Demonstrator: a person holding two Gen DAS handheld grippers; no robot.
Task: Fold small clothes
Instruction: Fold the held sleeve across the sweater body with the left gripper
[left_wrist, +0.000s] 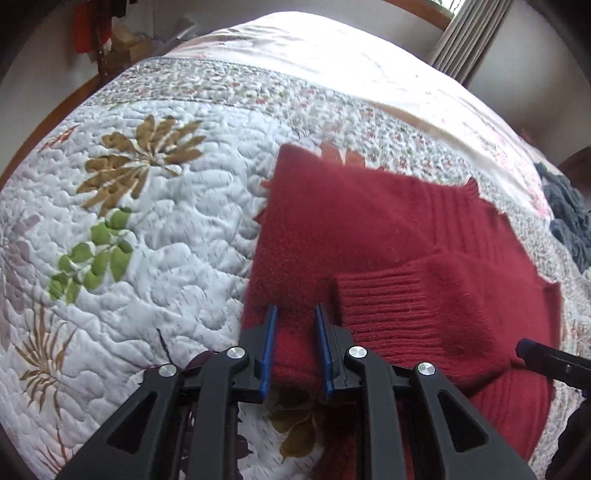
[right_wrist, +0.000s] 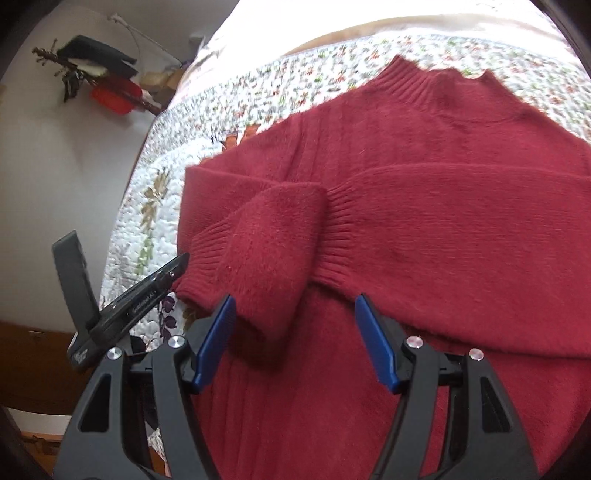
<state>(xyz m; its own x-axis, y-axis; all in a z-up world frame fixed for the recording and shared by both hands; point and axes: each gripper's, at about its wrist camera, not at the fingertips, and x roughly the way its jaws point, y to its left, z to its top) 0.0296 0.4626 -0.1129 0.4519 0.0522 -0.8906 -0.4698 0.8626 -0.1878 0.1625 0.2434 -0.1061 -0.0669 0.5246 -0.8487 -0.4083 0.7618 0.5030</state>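
Red sweater (left_wrist: 369, 229) lies on the quilt (left_wrist: 147, 240), left gripper (left_wrist: 295, 347) pinching its side edge; from the right, sleeves crossed, the right gripper (right_wrist: 295, 343) gapes above it, so folding the body likely follows.

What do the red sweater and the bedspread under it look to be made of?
Red sweater: a fuzzy knit, likely wool or a wool blend, with a soft nap and ribbed cuffs and collar. Bedspread: quilted fabric, probably cotton, matte, with puckered stitching and printed leaves.
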